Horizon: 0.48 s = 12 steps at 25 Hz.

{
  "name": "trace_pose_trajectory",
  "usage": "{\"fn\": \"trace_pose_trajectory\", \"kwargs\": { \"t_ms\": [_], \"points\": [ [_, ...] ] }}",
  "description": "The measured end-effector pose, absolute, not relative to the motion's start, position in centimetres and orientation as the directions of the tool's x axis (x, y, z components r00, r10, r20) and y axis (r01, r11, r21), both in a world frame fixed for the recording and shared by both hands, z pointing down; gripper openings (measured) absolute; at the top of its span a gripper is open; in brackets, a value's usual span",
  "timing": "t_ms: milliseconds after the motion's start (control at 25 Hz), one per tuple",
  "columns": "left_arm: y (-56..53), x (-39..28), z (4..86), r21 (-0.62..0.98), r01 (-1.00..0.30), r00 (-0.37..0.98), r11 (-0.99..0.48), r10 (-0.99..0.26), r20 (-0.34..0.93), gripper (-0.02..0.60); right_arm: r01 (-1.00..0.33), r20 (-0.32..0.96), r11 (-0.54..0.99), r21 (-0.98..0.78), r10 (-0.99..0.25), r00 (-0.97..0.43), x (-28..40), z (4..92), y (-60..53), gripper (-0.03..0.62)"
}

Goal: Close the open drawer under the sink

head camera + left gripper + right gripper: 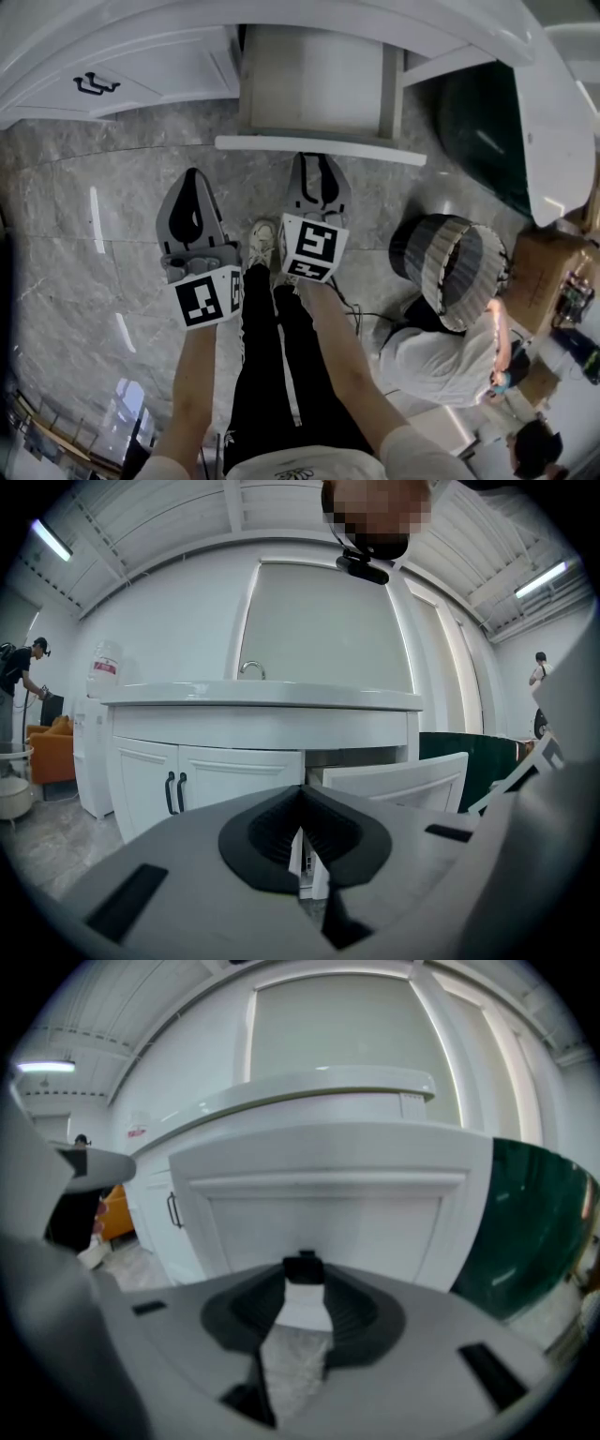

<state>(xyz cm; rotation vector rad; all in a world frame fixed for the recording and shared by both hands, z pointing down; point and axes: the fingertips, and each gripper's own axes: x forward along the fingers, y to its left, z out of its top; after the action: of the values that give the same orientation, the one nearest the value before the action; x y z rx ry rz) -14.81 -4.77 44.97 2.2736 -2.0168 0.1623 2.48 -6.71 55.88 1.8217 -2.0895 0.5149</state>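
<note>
The white drawer [319,148] stands pulled out from the vanity under the sink, its front panel facing me. It fills the right gripper view as a white panel [328,1213] and shows at the right of the left gripper view [394,778]. My right gripper [319,157] reaches the drawer front, and a small black handle [303,1267] sits between its fingertips, gripped. My left gripper [194,173] hangs over the floor to the left of the drawer, short of it. Its tips [302,803] meet with nothing between them.
Closed cabinet doors with black handles [94,84] lie left of the drawer. A dark green panel [478,122] stands to its right. A crouching person in a striped hat [450,272] and cardboard boxes [539,272] are at the right. My own legs and shoes [262,244] stand on the marble floor.
</note>
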Motion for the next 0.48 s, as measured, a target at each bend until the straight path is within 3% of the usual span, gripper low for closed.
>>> {"fn": "trace_pose_trajectory", "kwargs": {
  "t_ms": [480],
  "points": [
    [-5.4, -15.0, 43.9, 0.001, -0.995, 0.096, -0.097, -0.985, 0.143, 0.012, -0.989, 0.496, 0.134, -0.058, -0.856, -0.145, 2.5, 55.7, -6.6, 0.144]
  ]
}}
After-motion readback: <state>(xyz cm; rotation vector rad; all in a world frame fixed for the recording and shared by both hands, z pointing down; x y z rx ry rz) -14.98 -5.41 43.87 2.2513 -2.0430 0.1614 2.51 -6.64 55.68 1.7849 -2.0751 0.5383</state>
